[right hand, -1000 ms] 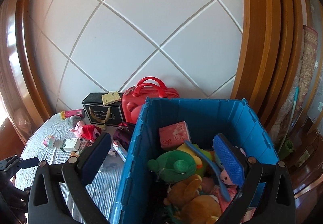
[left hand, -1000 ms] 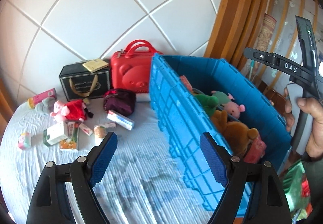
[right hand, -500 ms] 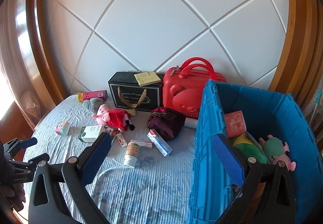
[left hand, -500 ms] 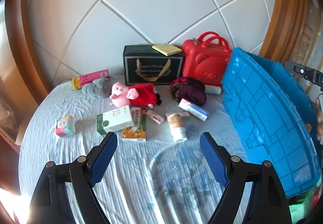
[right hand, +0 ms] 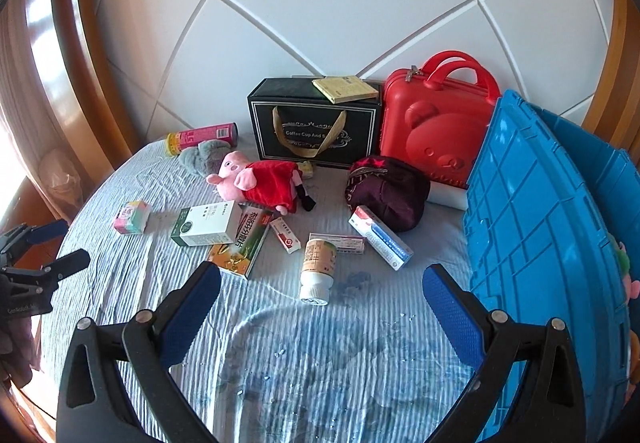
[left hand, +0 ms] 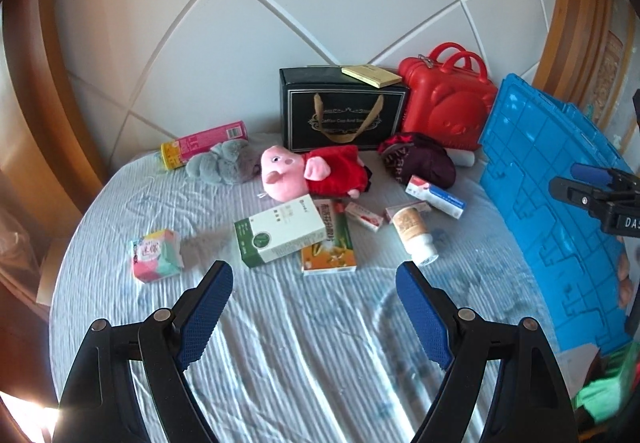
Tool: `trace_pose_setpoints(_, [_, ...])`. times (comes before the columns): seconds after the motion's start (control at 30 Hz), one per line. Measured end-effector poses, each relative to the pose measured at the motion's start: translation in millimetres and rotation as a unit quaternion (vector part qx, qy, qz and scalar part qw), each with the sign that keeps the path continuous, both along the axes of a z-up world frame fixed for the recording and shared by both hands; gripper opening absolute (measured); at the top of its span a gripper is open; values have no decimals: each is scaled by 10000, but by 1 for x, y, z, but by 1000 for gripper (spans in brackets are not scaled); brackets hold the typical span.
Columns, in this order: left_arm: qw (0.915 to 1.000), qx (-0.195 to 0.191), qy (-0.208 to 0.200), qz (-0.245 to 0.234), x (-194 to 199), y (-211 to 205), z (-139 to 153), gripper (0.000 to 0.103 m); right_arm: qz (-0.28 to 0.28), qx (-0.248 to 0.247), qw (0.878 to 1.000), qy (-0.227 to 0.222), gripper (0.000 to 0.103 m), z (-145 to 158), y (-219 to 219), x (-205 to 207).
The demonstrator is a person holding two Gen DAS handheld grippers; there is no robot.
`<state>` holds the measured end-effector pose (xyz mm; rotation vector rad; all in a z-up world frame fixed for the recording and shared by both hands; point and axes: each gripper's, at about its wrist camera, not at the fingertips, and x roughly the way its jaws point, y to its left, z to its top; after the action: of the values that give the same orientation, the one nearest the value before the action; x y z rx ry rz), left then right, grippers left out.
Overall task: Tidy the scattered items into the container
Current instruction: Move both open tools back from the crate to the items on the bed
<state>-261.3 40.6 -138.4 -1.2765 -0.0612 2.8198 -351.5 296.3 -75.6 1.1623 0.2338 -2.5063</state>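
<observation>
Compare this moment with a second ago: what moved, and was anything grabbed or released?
Both grippers swung left, away from the blue crate toward the scattered items. The left gripper and right gripper stayed open and empty. The pig plush, bottle and boxes lie as before.

Bottle [right hand: 318, 263] lies left of crate [right hand: 532, 243].

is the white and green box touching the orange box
Touching: in the right wrist view the white and green box lies against and partly over the orange box.
</observation>
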Motion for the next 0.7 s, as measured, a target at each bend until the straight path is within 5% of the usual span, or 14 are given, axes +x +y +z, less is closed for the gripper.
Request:
trace_pose_setpoints(0.2, [9993, -88, 73, -361, -34, -28, -37, 84, -45, 97, 9994, -340, 102, -52, -23, -5])
trace_pose_setpoints(0.33, [9942, -308, 95, -1025, -63, -38, -75, 84, -111, 176, 9983, -538, 102, -79, -35, -8])
trace_pose_setpoints(0.53, [9732, -463, -40, -2252, -108, -47, -130, 84, -130, 246, 9972, -699, 102, -108, -51, -5])
trace_pose_setpoints(0.7, [9582, -542, -93, -2806, -140, -52, -157, 84, -176, 334, 9958, -831, 102, -126, -54, -4])
